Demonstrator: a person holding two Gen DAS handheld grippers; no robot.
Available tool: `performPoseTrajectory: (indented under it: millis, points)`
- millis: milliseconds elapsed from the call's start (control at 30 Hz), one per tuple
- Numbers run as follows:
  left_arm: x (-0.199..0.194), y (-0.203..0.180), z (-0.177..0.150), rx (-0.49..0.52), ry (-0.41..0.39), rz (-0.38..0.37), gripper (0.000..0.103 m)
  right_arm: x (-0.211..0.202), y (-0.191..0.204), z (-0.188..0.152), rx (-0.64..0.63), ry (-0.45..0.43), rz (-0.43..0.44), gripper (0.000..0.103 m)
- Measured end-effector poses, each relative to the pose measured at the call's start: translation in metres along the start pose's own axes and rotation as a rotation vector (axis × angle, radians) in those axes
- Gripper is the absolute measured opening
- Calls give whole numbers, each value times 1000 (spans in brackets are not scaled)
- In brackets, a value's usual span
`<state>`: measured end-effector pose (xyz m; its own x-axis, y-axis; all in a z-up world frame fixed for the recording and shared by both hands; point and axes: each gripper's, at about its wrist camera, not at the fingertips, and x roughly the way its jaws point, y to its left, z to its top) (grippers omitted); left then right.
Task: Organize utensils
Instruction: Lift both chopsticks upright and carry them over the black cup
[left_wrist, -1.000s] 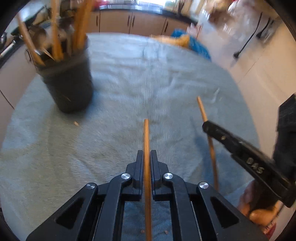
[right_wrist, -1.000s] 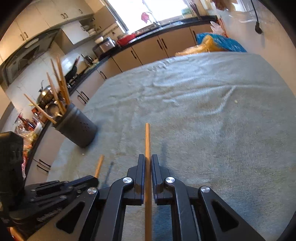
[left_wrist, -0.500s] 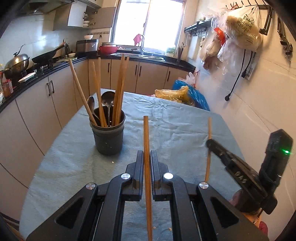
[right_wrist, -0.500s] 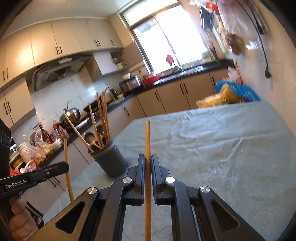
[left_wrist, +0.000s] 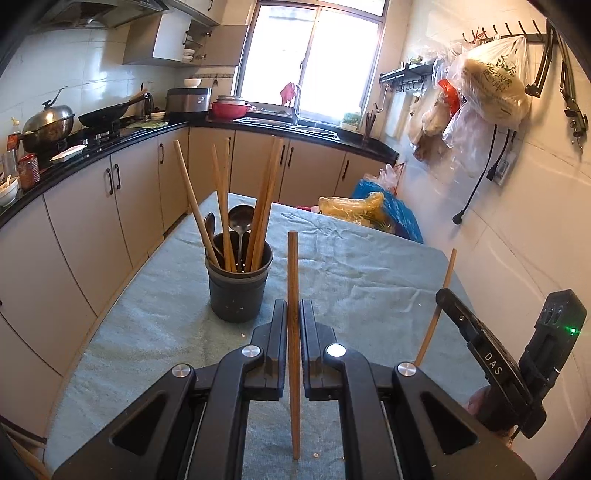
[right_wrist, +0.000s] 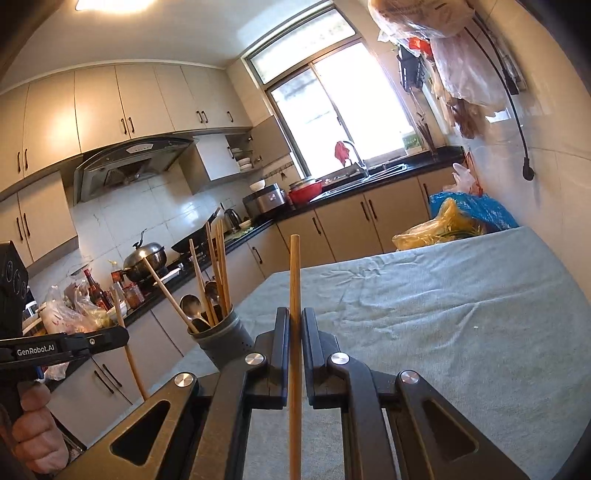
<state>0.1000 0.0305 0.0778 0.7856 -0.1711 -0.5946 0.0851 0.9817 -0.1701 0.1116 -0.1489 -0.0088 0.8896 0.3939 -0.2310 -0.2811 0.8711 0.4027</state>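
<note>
Pretty lived-in kitchen here: beige cabinets (left_wrist: 85, 206) running under a black countertop (left_wrist: 110, 142), a bright window (left_wrist: 314, 55) over the sink, a wok (left_wrist: 107, 114) and a lidded pot (left_wrist: 48, 123) sitting on the stove, and plastic bags (left_wrist: 480, 88) hanging off hooks on the right wall. A table draped in a blue-grey cloth (left_wrist: 369, 288) is taking up the middle, with a yellow bag (left_wrist: 351, 206) and a blue bag (left_wrist: 399, 214) sitting at its far end.

The dark utensil holder (left_wrist: 238, 288) is standing upright on the cloth, towards the table's left side as the left camera sees it. It's holding a bunch of wooden chopsticks (left_wrist: 221, 206) leaning out at different angles, plus a couple of metal spoons (left_wrist: 240, 218) with their bowls up.

The left gripper (left_wrist: 293, 306) is sitting clamped on a single wooden chopstick (left_wrist: 293, 266), which is running straight between the jaws and poking out past the tips, just to the right of the holder in that view. The right gripper (right_wrist: 294, 314) is doing the same thing, jaws squeezed onto its own chopstick (right_wrist: 294, 273), tip pointing up towards the cabinets. Both are hovering above the cloth, not touching the holder.

In the right camera's view, the person's hand (right_wrist: 35, 428) is gripping the handle of the left tool at the bottom left edge.
</note>
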Motion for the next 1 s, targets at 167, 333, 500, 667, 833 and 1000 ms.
performPoseTrajectory:
  millis: [167,333,500,667,833,1000]
  points:
    - [-3,-2,0,9,-6,1,6,-4,0,0,2,-22,2,7]
    - [-8,-1,1,5,-12,-6,6,-3,-1,1,5,-22,4,7]
    - [-10,1,0,2,-12,-3,6,-2,-3,2,7,-27,6,7]
    - [-12,3,0,-2,-11,-2,6,-4,-3,2,5,-39,4,7]
    - [-12,4,0,-3,-11,-1,6,-6,-2,2,6,-44,4,7]
    - [-14,6,1,-11,-12,-1,6,-5,-2,3,8,-45,6,7]
